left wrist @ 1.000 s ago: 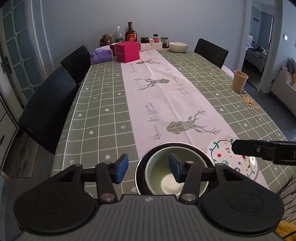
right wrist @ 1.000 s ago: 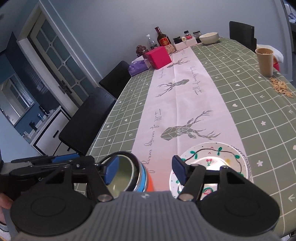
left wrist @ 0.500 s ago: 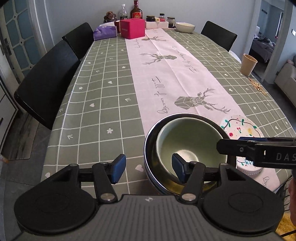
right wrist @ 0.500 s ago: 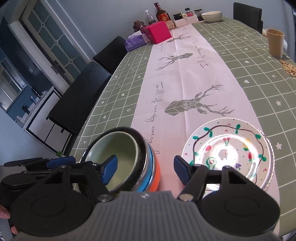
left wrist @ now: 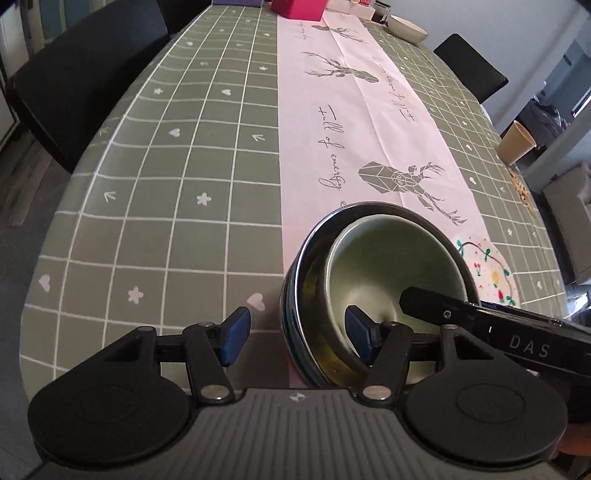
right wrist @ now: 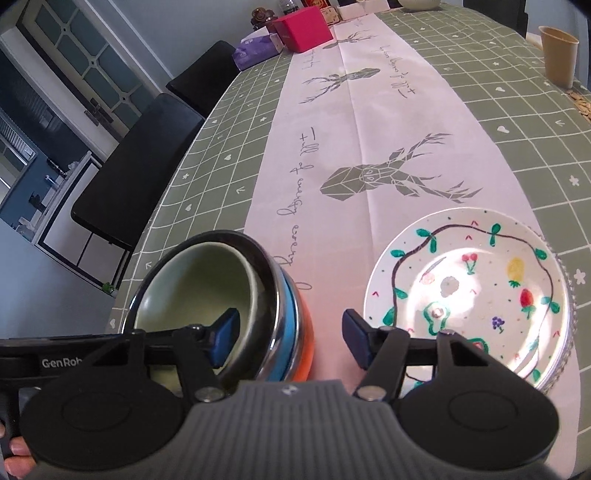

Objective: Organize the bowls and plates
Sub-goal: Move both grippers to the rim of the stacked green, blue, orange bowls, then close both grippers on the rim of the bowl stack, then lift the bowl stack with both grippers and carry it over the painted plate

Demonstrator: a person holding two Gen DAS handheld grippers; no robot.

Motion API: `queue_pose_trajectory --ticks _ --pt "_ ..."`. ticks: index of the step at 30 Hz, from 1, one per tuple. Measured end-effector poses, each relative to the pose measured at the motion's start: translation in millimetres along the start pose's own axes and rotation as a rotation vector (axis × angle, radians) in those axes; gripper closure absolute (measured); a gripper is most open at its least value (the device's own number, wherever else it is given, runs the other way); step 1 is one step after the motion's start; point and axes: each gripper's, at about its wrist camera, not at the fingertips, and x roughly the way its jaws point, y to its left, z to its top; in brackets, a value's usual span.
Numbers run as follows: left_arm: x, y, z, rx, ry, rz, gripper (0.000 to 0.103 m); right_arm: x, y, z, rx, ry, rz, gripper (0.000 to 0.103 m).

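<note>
A pale green bowl [left wrist: 391,266] sits nested in a stack of bowls [right wrist: 291,325] with steel, blue and orange walls, on the table's near end. My left gripper [left wrist: 295,334] is open and straddles the stack's left rim, its right finger inside the green bowl [right wrist: 195,288]. My right gripper [right wrist: 290,336] is open and straddles the stack's right rim, its left finger inside the bowl. A painted fruit plate [right wrist: 469,299] lies on another plate to the right; it shows in the left wrist view [left wrist: 487,266] too.
The table has a green checked cloth [left wrist: 166,166] and a white deer runner [right wrist: 369,122]. A tan cup [right wrist: 559,55], a pink box [right wrist: 303,27], a white bowl [left wrist: 408,27] and bottles stand far off. Black chairs [right wrist: 147,147] line the left side.
Both grippers have moved down and closer onto the bowl stack, which now looks larger. Each inner finger has gone inside the green bowl. Both stay open.
</note>
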Motion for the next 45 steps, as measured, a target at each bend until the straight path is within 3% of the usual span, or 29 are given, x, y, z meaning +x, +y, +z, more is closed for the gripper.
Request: queue_pose_trajectory --ticks 5,10,17,20,23,28,33,45 --pt "5.5 -3.5 0.7 0.013 0.011 0.011 0.031 13.7 -1.7 0.5 0.047 0.052 0.034 0.056" --pt "15.8 13.1 5.4 -0.094 0.055 -0.045 0.022 18.1 0.4 1.1 0.054 0.054 0.027 0.057" --pt "26.5 32.5 6.1 -0.230 0.109 -0.148 0.021 23.9 -3.9 8.9 0.060 0.108 0.060 0.053" --pt "33.2 44.4 3.1 -0.330 0.151 -0.220 0.027 29.9 -11.2 17.0 0.103 0.182 0.089 0.052" --pt "33.6 46.5 1.7 -0.354 0.152 -0.275 0.045 35.2 -19.3 24.6 0.152 0.247 0.110 0.053" --pt "31.5 38.7 3.9 -0.340 0.148 -0.243 0.047 35.4 -18.8 24.5 0.158 0.258 0.111 0.054" --pt "28.9 31.1 7.5 -0.343 0.180 -0.188 0.047 33.9 -20.2 24.3 0.248 0.266 0.076 0.055" --pt "24.4 20.7 16.7 -0.338 0.207 -0.108 0.047 31.5 -13.0 35.1 0.275 0.319 0.007 0.061"
